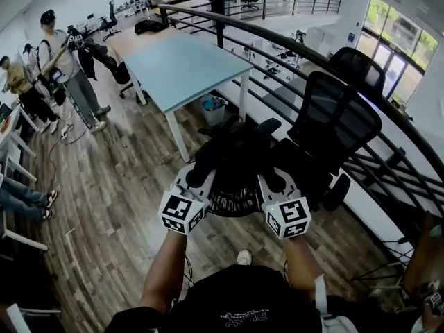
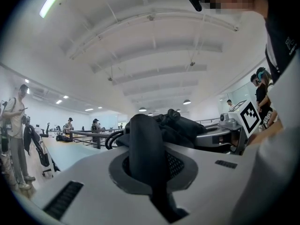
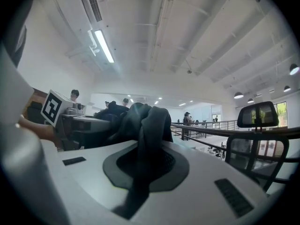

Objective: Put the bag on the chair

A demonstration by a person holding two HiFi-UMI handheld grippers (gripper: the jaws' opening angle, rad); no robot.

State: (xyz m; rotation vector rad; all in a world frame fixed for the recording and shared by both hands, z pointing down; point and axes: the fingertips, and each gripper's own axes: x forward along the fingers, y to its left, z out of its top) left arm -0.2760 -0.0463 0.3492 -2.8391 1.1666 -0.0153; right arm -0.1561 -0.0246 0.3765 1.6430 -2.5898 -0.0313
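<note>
A black bag (image 1: pixel 232 159) hangs in front of me, held between both grippers. My left gripper (image 1: pixel 196 177) is shut on a black strap (image 2: pixel 145 146) of the bag. The right gripper (image 1: pixel 276 181) is shut on a bunched fold of the bag's fabric (image 3: pixel 149 125). The bag's bulk (image 2: pixel 180 125) shows just past the left jaws, with the right gripper's marker cube (image 2: pixel 248 115) beyond it. A black mesh office chair (image 1: pixel 334 120) stands just right of and behind the bag; its seat is hidden under the bag. In the right gripper view its headrest (image 3: pixel 261 115) rises at the right.
A light blue table (image 1: pixel 184 64) stands ahead to the left, with a bin (image 1: pixel 214 108) under it. A curved black railing (image 1: pixel 298 50) runs behind the chair, with a second black chair (image 1: pixel 357 68) nearby. Several people (image 1: pixel 66 68) stand at the left on the wood floor.
</note>
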